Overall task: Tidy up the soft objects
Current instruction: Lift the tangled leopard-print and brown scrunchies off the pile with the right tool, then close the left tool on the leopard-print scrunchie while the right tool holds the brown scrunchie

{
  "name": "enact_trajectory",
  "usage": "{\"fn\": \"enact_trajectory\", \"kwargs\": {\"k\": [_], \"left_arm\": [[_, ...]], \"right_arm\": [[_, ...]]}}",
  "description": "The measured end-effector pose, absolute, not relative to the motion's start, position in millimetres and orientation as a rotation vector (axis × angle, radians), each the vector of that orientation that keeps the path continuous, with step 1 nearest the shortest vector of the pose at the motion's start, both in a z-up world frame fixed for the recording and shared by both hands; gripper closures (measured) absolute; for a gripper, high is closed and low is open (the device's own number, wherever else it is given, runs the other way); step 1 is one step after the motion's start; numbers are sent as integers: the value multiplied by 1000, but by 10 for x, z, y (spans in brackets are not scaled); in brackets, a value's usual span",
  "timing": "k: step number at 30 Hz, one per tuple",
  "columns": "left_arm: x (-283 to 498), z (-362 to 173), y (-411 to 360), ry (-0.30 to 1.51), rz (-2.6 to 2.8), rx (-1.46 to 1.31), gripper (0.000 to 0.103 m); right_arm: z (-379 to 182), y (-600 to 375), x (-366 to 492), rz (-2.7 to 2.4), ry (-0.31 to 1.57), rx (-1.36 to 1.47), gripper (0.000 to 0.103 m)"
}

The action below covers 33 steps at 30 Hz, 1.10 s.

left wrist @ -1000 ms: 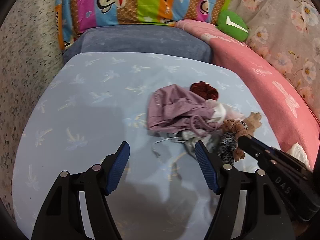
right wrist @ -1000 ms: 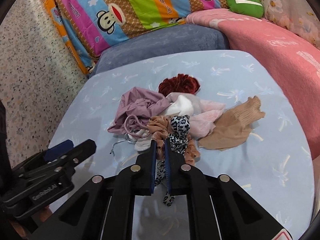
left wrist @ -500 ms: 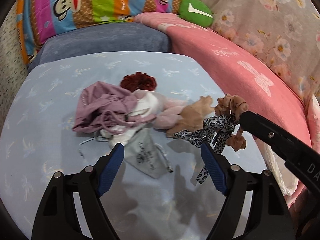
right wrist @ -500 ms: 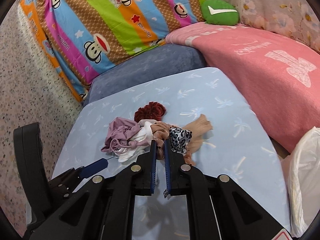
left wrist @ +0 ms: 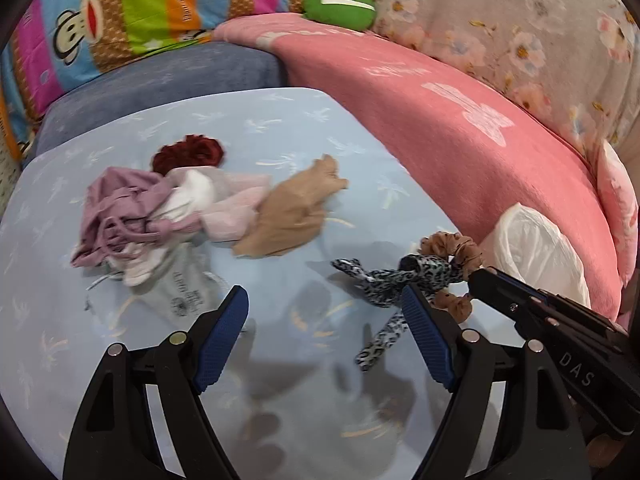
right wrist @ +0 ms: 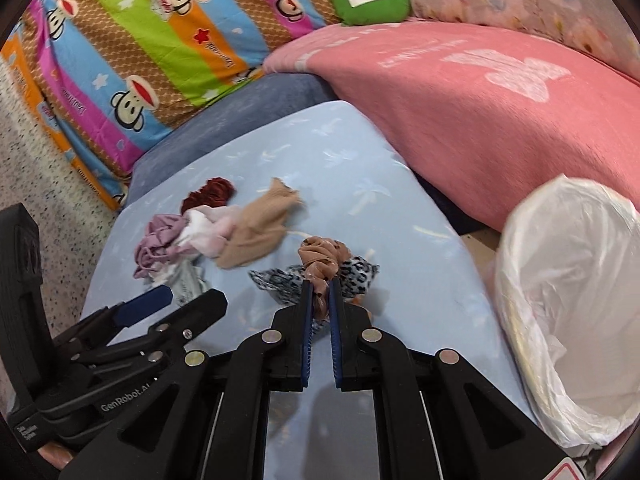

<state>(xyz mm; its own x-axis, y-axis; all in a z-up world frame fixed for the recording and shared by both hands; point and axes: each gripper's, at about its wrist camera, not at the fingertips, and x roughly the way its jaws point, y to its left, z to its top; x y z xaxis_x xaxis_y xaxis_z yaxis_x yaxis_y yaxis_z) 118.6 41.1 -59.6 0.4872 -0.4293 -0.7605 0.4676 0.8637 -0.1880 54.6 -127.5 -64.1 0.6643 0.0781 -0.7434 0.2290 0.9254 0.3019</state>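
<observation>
My right gripper (right wrist: 319, 286) is shut on a brown scrunchie (right wrist: 320, 256) tangled with a leopard-print scrunchie (right wrist: 356, 274), both lifted above the light blue bed surface (right wrist: 360, 208). In the left wrist view the same pair hangs from the right gripper (left wrist: 476, 274): the brown scrunchie (left wrist: 452, 242) and the leopard-print scrunchie (left wrist: 400, 278). My left gripper (left wrist: 324, 308) stands open over bare sheet, holding nothing. A pile stays on the bed: mauve cloth (left wrist: 116, 200), white and pink pieces (left wrist: 224, 204), tan stocking (left wrist: 296, 208), dark red scrunchie (left wrist: 188, 154), grey drawstring pouch (left wrist: 184, 284).
A bin lined with a white plastic bag (right wrist: 568, 292) stands at the bed's right edge, also seen as the white bag (left wrist: 536, 248). A pink blanket (right wrist: 480, 92), a green cushion (right wrist: 370, 2) and a striped monkey-print pillow (right wrist: 152, 40) lie behind.
My right gripper has carried the two scrunchies up and to the right, away from the pile and closer to the white-lined bin. The left gripper stayed open and swung right with it.
</observation>
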Motion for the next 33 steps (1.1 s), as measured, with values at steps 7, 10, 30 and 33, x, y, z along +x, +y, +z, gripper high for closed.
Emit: {"fn": "enact_trajectory", "kwargs": {"k": [7,10,30,33], "left_arm": [[1235,-787,42,963,-606,73,29],[1263,-853,-51,979,-617,79,33],[1311,-823,-132,995,-628,100,103],[1305,-729,-86,979,-615,89,103]], "right_arm": [[-758,-1514,448,-112,845,422,93],[-806,-1587,438,-115,851,433,93],[-691,-1861,367,-147,803,470,93],[-595,-1903,314,-153,774,475,93]]}}
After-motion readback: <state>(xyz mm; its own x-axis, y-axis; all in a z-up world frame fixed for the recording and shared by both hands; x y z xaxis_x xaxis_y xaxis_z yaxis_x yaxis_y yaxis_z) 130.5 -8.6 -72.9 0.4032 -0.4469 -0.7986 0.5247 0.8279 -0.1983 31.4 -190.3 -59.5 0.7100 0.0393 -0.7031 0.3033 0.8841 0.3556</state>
